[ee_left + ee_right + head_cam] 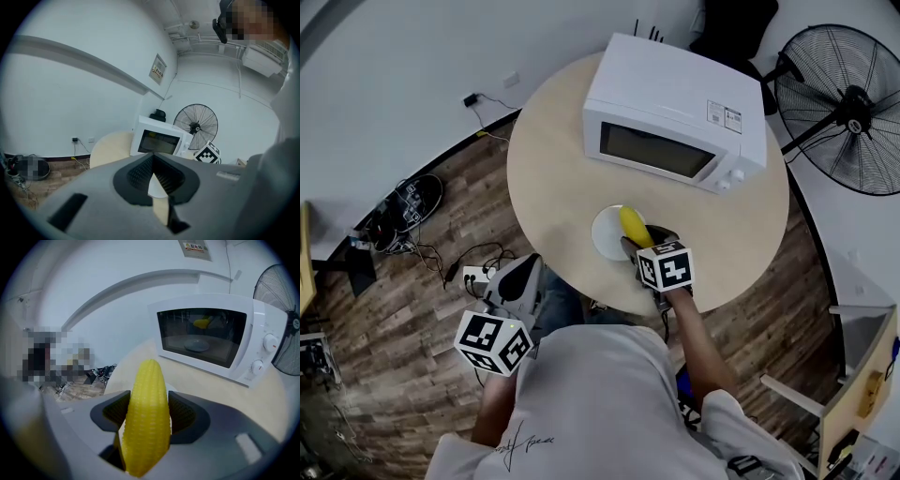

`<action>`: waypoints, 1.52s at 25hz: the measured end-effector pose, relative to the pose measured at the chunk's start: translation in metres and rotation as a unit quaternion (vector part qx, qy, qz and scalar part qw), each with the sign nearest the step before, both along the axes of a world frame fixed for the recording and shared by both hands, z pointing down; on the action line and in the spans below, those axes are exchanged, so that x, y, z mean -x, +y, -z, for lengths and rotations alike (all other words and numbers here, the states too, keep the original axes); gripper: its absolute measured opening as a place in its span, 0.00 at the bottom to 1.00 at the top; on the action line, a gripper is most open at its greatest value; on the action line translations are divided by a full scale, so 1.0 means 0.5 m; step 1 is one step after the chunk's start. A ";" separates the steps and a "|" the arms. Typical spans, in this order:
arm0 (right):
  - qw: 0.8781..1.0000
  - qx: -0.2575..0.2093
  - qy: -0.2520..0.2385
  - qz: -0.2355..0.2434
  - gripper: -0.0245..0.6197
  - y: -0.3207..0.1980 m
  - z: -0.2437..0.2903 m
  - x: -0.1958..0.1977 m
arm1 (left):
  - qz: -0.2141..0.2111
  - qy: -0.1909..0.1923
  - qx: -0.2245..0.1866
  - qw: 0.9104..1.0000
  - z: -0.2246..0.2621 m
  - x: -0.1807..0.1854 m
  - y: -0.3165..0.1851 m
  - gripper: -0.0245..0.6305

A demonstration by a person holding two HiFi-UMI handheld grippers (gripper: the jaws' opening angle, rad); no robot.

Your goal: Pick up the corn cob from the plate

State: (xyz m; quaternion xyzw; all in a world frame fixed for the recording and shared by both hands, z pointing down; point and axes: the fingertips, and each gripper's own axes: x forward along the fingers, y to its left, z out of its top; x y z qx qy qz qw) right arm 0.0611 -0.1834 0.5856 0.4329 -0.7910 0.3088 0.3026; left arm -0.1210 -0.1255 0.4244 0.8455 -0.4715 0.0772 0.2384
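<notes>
The right hand-held gripper [639,242] sits just below frame center in the head view, over the right side of the white plate [604,234]. Its jaws are clamped on the yellow corn cob [632,224]. In the right gripper view the corn cob [147,413] stands between the two dark ribbed pads [183,414], with both sides pressed against it and the tip pointing away toward the microwave [211,333]. A bit of the plate shows behind the cob. It is not clear whether the cob is touching the plate or just above it.

The left hand-held gripper [527,266] is at lower left in the head view. It is off the counter [553,169] edge, over the wood floor [422,281], and well apart from the plate. In the left gripper view the left hand-held gripper [153,174] has its jaws closed together with nothing between them.

The round counter is beige. The white microwave [675,112] is at top center with its door closed. A black fan [844,108] stands at upper right, off the counter. Cables and a power strip [473,277] lie on the floor at left.
</notes>
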 end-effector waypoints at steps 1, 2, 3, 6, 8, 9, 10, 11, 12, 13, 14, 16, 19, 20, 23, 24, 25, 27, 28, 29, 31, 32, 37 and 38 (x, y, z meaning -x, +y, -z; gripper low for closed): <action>1.000 -0.002 -0.002 -0.001 0.45 0.001 0.005 -0.002 | -0.001 0.000 0.000 1.000 0.000 -0.003 0.001 0.02; 1.000 -0.005 -0.003 -0.003 0.45 0.002 0.010 -0.005 | -0.002 0.000 0.000 1.000 0.000 -0.006 0.003 0.02; 1.000 -0.008 -0.005 -0.005 0.45 0.003 0.015 -0.007 | -0.003 0.000 0.000 1.000 0.000 -0.009 0.005 0.02; 1.000 -0.016 -0.010 -0.010 0.45 0.005 0.029 -0.014 | -0.006 -0.001 0.000 1.000 0.000 -0.016 0.008 0.02; 1.000 -0.021 -0.013 -0.013 0.45 0.006 0.036 -0.020 | -0.007 -0.001 0.001 1.000 -0.001 -0.022 0.009 0.02; 1.000 -0.023 -0.015 -0.014 0.45 0.007 0.040 -0.023 | -0.008 -0.001 0.001 1.000 -0.002 -0.025 0.009 0.02; 0.999 -0.025 -0.017 -0.015 0.45 0.009 0.045 -0.025 | -0.009 -0.001 0.001 1.000 -0.002 -0.027 0.010 0.02; 0.999 -0.026 -0.019 -0.015 0.45 0.012 0.050 -0.026 | -0.009 -0.001 0.002 1.000 -0.002 -0.029 0.011 0.02; 0.999 -0.029 -0.021 -0.015 0.45 0.014 0.056 -0.027 | -0.010 -0.001 0.002 1.000 -0.001 -0.031 0.013 0.02; 0.999 -0.032 -0.022 -0.015 0.45 0.017 0.063 -0.029 | -0.010 -0.002 0.002 1.000 -0.001 -0.034 0.015 0.02; 0.999 -0.035 -0.024 -0.016 0.45 0.019 0.069 -0.032 | -0.012 -0.002 0.002 1.000 0.000 -0.037 0.017 0.02; 0.999 -0.043 -0.027 -0.019 0.45 0.023 0.083 -0.039 | -0.014 -0.002 0.001 1.000 -0.001 -0.044 0.019 0.02; 0.998 -0.056 -0.031 -0.024 0.45 0.030 0.103 -0.049 | -0.017 -0.002 0.000 1.000 -0.001 -0.050 0.022 0.02; 0.997 -0.060 -0.032 -0.026 0.45 0.032 0.110 -0.051 | -0.017 -0.002 0.000 1.000 -0.002 -0.051 0.024 0.02; 0.996 -0.074 -0.036 -0.033 0.45 0.038 0.130 -0.059 | -0.018 -0.002 0.001 1.000 -0.001 -0.054 0.030 0.02; 0.996 -0.077 -0.037 -0.035 0.45 0.040 0.136 -0.062 | -0.018 -0.002 0.001 1.000 -0.001 -0.055 0.032 0.02; 0.995 -0.080 -0.038 -0.036 0.45 0.042 0.140 -0.064 | -0.018 -0.002 0.001 1.000 -0.001 -0.056 0.033 0.02; 0.995 -0.084 -0.040 -0.037 0.45 0.046 0.148 -0.067 | -0.018 -0.003 0.002 1.000 -0.003 -0.057 0.035 0.02; 0.995 -0.086 -0.042 -0.037 0.45 0.048 0.152 -0.068 | -0.017 -0.003 0.002 1.000 -0.003 -0.057 0.036 0.02; 0.994 -0.088 -0.043 -0.038 0.45 0.050 0.156 -0.068 | -0.017 -0.003 0.002 1.000 -0.003 -0.057 0.037 0.02; 0.994 -0.093 -0.046 -0.039 0.45 0.055 0.165 -0.068 | -0.016 -0.003 0.001 1.000 -0.003 -0.055 0.040 0.02; 0.994 -0.095 -0.047 -0.040 0.45 0.057 0.170 -0.068 | -0.016 -0.003 0.001 1.000 -0.002 -0.054 0.041 0.02; 0.992 -0.106 -0.053 -0.048 0.45 0.065 0.190 -0.076 | -0.019 -0.002 0.001 1.000 -0.001 -0.057 0.044 0.02; 0.992 -0.108 -0.053 -0.049 0.45 0.067 0.193 -0.078 | -0.021 -0.002 0.000 1.000 -0.001 -0.059 0.044 0.02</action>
